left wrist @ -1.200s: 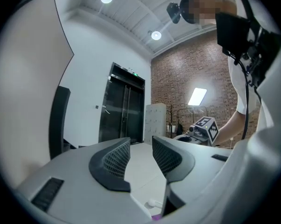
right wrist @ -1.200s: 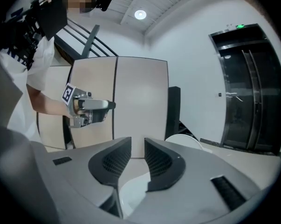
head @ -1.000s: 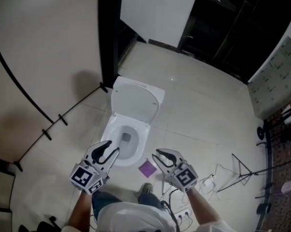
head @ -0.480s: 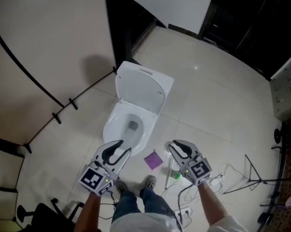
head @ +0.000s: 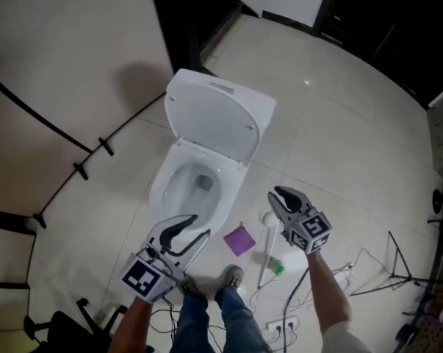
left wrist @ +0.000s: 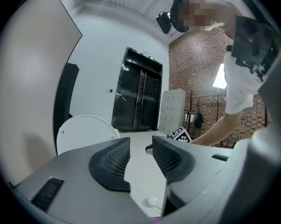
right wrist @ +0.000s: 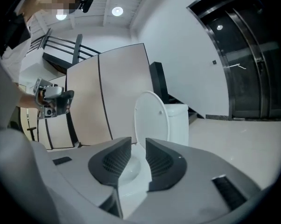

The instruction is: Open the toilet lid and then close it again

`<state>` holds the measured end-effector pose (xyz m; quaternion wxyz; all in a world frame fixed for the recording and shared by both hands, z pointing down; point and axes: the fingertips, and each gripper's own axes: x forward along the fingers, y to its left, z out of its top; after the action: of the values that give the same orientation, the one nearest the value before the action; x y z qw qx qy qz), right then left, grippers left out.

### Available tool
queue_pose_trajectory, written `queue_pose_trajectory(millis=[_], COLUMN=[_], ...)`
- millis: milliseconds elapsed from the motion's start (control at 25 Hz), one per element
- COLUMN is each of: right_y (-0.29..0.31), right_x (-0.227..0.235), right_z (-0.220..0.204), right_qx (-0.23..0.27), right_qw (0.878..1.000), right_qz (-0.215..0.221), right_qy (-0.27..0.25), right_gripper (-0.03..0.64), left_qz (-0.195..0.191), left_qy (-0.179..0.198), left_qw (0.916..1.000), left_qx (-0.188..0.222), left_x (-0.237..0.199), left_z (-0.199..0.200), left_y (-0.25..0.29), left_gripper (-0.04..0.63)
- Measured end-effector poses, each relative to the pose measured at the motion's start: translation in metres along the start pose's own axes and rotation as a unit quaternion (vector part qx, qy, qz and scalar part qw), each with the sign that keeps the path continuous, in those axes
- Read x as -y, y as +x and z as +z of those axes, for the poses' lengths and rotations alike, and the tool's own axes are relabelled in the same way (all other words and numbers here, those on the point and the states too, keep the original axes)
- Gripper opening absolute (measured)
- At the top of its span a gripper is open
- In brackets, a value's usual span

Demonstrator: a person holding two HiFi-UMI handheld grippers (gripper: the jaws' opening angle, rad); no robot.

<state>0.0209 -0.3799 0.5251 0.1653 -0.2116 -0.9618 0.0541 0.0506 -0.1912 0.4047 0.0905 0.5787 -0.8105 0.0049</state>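
Some of toilet lid (left wrist: 84, 132) behind L gripper (left wrist: 140, 140)

The tiled floor (head: 339, 116) bears a toilet (head: 206, 157) (lid up). A purple square (head: 240, 240) and a white stick (head: 265, 248) lie just beside its front.

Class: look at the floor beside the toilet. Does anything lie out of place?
Yes. A purple square, a white rod and a small green object lie loose on the tiles right of the bowl, beside trailing cables.

Dim, vignetted head view; fisheye gripper views curve at edges, ceiling spotlights (right wrist: 117, 11) glare overhead
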Motion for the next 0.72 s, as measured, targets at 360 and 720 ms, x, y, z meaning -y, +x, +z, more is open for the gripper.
queue_pose_trajectory(millis=[360, 720], right_y=[0.121, 0.177], right_x=[0.091, 0.109], right_z=[-0.087, -0.092], right_qx=[-0.071, -0.098], right_qw=[0.996, 0.989], right_qz=[0.049, 0.08], right_qy=[-0.019, -0.079], right_gripper=[0.175, 0.077], left_qz=[0.032, 0.046], left_qy=[-0.018, -0.051], left_qw=[0.9993, 0.9975], left_qx=[-0.008, -0.015], left_x=[-0.06, -0.067], left_z=[-0.102, -0.137], left_y=[0.068, 0.067], left_gripper=[0.146, 0.146])
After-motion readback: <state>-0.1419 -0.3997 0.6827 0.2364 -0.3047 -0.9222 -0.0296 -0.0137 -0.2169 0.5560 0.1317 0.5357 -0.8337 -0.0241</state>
